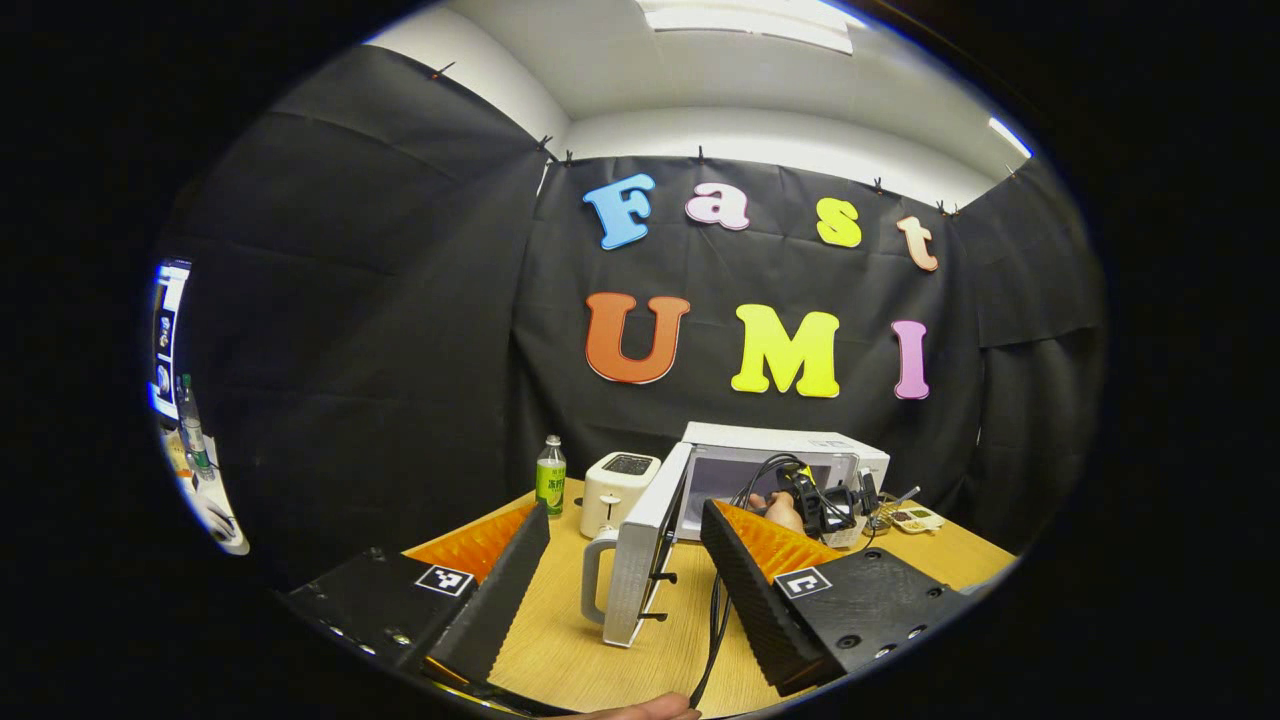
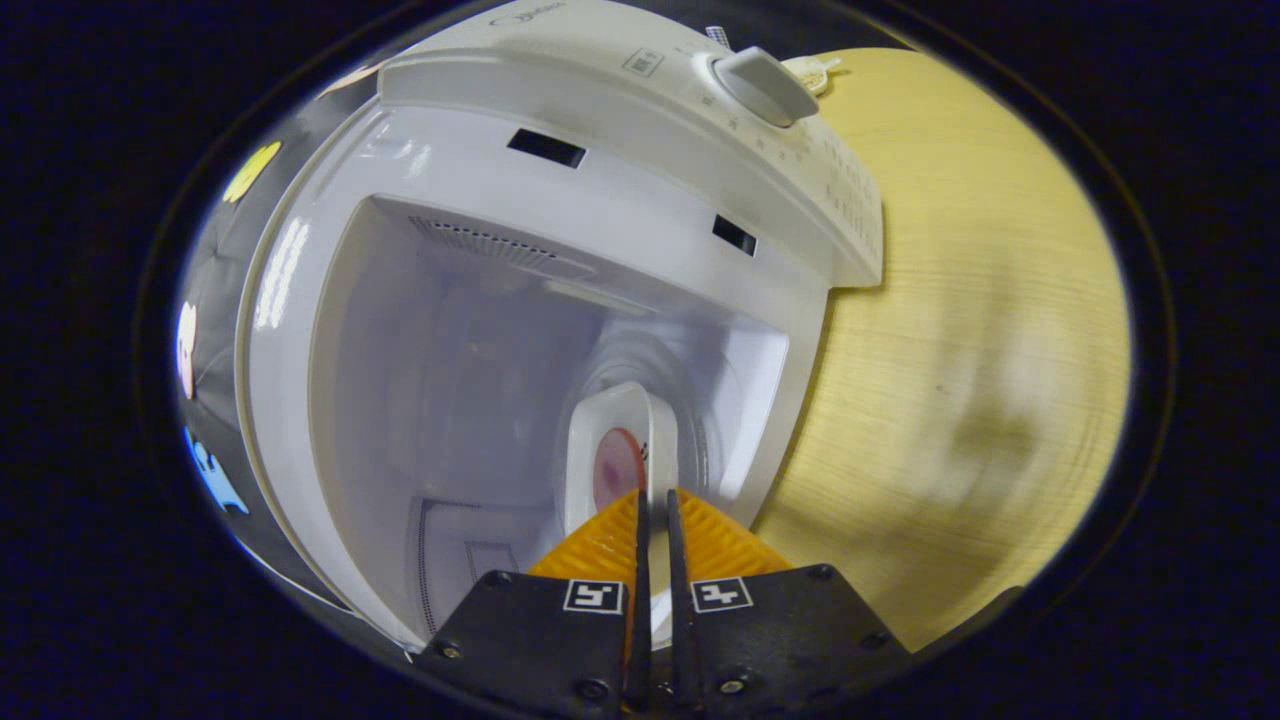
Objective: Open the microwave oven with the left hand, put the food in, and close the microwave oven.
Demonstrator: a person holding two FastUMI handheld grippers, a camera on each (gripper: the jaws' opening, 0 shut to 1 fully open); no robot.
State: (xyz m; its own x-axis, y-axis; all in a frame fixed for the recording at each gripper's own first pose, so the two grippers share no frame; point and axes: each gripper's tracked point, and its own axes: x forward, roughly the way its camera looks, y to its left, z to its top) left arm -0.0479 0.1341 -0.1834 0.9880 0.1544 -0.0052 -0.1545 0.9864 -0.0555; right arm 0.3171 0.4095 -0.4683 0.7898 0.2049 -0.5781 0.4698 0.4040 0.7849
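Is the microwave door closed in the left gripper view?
No, the microwave door stands swung open toward the camera, edge on, with the microwave cavity exposed behind it.

tongs (image 2: 655,505) pinching food dish (image 2: 620,455), microwave (image 2: 560,250) open

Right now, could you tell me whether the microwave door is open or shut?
Open. The microwave door swings out edge-on toward the left gripper, and the right gripper faces the bare cavity.

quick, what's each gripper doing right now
Left gripper: open, holding nothing, back from the microwave door.
Right gripper: shut on the dish rim, inside the microwave.
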